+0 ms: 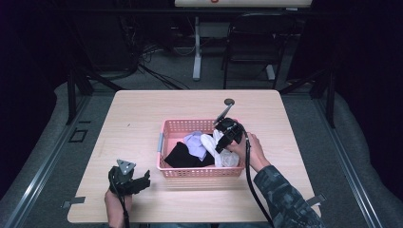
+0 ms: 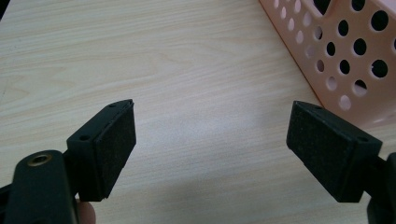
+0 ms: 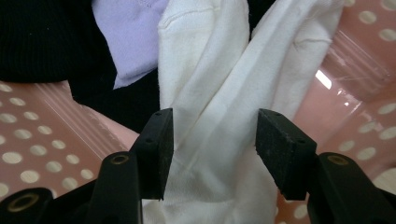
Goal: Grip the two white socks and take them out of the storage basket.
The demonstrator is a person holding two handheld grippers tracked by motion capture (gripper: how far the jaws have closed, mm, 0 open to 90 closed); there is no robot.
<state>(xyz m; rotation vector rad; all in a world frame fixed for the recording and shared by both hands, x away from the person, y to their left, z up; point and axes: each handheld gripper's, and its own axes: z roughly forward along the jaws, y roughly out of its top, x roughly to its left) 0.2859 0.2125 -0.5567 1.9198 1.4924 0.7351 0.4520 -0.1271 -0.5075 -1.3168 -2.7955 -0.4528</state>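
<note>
Wood-grain table [image 1: 142, 114] takes up the middle of the high view, with a dark floor and a black chair [image 1: 252, 42] beyond its far edge at the top of the frame. At the lower left of that view, the left gripper [image 1: 142, 180] sits low over the bare tabletop, held in the person's left hand [image 1: 116, 204], with its grey three-cornered plate [image 1: 126, 166] on top. In the left gripper view its two black jaws stand wide apart with nothing between them, only pale wood below; the pink basket's dotted wall [image 2: 345, 51] crosses the upper right corner of that frame, near the right-hand jaw.

Right of centre in the high view stands the pink perforated basket [image 1: 164, 164], holding a black garment [image 1: 183, 154] at its left, a lilac cloth [image 1: 196, 142] in the middle and white cloth [image 1: 225, 159] at its right. The right gripper [image 1: 219, 148] dips into the basket's right half, over the white cloth, held by the right hand [image 1: 254, 152] in a camouflage sleeve [image 1: 285, 199], its cable [image 1: 254, 190] trailing toward the lower edge.

In the right gripper view the jaws are partly open, one on each side of a fold of the white cloth [image 3: 219, 107]; the pads are not pressed together on it. The black garment [image 3: 42, 37] lies at upper left, the lilac cloth [image 3: 130, 32] beside it, and the pink basket floor [image 3: 42, 135] shows at both sides.
</note>
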